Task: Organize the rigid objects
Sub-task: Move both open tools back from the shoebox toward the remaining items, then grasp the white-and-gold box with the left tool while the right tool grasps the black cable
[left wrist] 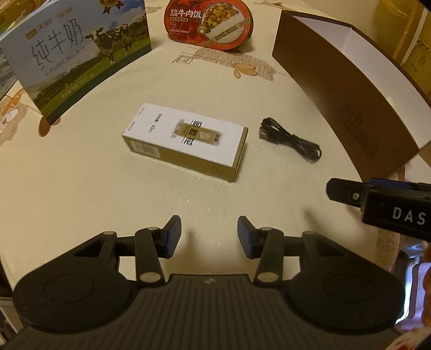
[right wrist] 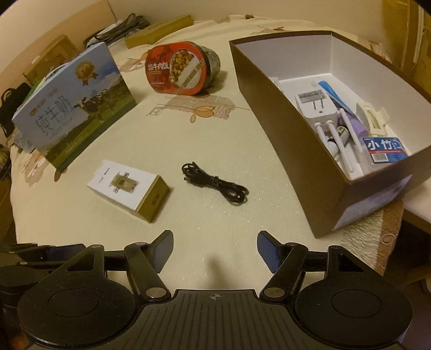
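A small white and gold box (left wrist: 186, 140) (right wrist: 129, 187) lies flat on the cream tablecloth. To its right is a coiled black cable (left wrist: 292, 140) (right wrist: 215, 184). A brown storage box with a white inside (left wrist: 347, 88) (right wrist: 293, 150) stands at the right and holds a white plug adapter (right wrist: 315, 105), tubes and a blue packet. My left gripper (left wrist: 208, 233) hovers open over bare cloth, short of the small box. My right gripper (right wrist: 214, 249) is open too, short of the cable, and its side (left wrist: 377, 200) shows in the left wrist view.
A milk carton with a cow picture (left wrist: 72, 59) (right wrist: 75, 107) stands at the back left. A red beef rice bowl (left wrist: 210, 24) (right wrist: 180, 70) lies on its side at the back. The table's edge (right wrist: 377, 231) drops off near the storage box.
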Demonstrator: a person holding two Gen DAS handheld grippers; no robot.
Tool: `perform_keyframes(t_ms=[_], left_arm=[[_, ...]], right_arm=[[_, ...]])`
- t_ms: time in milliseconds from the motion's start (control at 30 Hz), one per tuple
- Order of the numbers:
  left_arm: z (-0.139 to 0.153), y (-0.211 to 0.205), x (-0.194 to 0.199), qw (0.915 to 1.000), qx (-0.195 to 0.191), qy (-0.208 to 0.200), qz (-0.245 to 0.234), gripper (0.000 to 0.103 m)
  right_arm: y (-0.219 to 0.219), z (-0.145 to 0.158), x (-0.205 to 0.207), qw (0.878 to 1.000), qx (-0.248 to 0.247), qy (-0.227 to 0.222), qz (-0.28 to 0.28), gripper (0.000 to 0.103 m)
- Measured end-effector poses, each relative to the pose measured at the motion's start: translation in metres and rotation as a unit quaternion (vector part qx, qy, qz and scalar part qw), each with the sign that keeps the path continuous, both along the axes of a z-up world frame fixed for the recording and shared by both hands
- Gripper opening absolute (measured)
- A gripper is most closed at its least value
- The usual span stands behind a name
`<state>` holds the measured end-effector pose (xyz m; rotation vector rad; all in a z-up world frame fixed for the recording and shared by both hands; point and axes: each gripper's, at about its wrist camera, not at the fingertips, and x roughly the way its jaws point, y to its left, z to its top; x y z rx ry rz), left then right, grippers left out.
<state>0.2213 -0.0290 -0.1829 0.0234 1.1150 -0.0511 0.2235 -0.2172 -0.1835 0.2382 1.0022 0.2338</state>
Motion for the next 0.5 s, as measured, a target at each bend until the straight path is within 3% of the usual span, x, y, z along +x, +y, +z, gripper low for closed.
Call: perform_keyframes(t_ms=[500], left_arm=[[-0.033, -0.014, 0.044, 0.9995, -0.019, -0.023, 0.0, 0.042]], right_arm=[[0.012, -0.028, 0.05, 0.999, -0.033, -0.017, 0.016, 0.061]])
